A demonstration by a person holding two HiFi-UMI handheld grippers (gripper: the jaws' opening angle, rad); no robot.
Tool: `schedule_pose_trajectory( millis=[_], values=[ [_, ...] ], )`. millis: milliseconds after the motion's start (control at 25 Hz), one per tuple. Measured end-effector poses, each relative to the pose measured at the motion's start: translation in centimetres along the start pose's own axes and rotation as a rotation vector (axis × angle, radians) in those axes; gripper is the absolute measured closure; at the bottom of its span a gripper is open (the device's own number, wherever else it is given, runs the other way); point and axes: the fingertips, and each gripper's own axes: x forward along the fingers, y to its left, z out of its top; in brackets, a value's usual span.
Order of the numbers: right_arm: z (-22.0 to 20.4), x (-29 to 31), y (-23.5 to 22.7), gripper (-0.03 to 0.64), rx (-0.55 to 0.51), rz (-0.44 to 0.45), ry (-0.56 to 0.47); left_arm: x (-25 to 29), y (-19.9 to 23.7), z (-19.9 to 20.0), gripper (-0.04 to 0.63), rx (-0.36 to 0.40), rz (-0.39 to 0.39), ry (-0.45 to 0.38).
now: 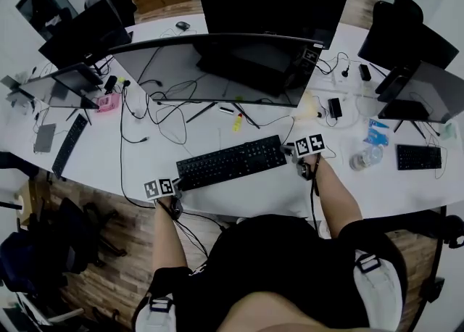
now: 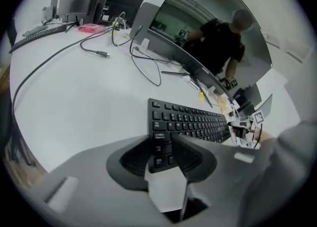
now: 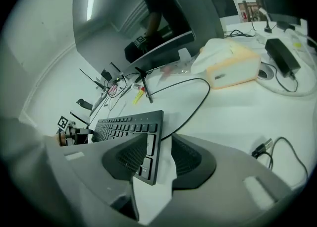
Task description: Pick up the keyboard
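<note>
You are angling both forearms down toward the flat black keyboard (image 1: pixel 232 162) lying on the smooth white desk (image 1: pixel 109 171), left tool (image 1: pixel 177 187) and right tool (image 1: pixel 288 151) gaping astride its ends, gripping nothing.

Curved monitor (image 1: pixel 210 69), tangled cables (image 1: pixel 163 117), yellow marker (image 1: pixel 237 122), water bottle (image 1: pixel 364 157), white desk (image 1: pixel 109 164)

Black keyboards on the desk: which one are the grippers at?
The middle black keyboard, its ends between the open left gripper and right gripper; far-left keyboard and far-right keyboard lie apart.
</note>
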Motion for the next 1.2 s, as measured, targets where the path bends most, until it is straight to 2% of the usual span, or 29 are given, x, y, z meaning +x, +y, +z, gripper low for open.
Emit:
schedule_pose_trajectory(
  millis=[80, 240, 400, 600, 680, 800, 920, 1080, 1200],
  values=[
    [-0.2, 0.6, -0.4, 0.494, 0.023, 0.019, 0.026, 0.0, 0.3, 0.2, 0.425, 0.003, -0.010, 0.009],
    [-0.3, 1.4, -0.6, 0.492, 0.027, 0.047, 0.064, 0.1, 1.2, 0.4, 0.413, 0.046, 0.038, 0.020],
    [-0.4, 1.6, 0.0, 0.492, 0.022, 0.099, 0.090, 1.5, 0.6, -0.3, 0.413, 0.068, -0.023, 0.083],
    [-0.9, 2.3, 0.8, 0.495, 0.016, 0.141, 0.123, 2.0, 0.3, -0.2, 0.422, -0.024, -0.138, 0.083],
    [-1.0, 2.3, 0.8, 0.512, 0.059, 0.154, 0.110, 2.1, 0.3, -0.3, 0.422, -0.030, -0.145, 0.085],
    [-1.3, 1.9, 0.9, 0.522, 0.088, 0.129, 0.084, 1.6, -0.1, -0.3, 0.422, 0.005, -0.113, 0.082],
    [-0.8, -0.1, 1.7, 0.523, 0.059, 0.148, 0.039, -0.5, -1.6, 0.7, 0.419, 0.056, -0.126, 0.010],
    [2.0, -3.8, 3.9, 0.525, -0.022, 0.182, -0.073, -3.8, -4.1, 3.7, 0.420, 0.142, -0.153, -0.115],
    [4.8, -7.3, 6.2, 0.526, -0.115, 0.192, -0.177, -7.3, -6.4, 6.7, 0.419, 0.223, -0.159, -0.251]
  ],
)
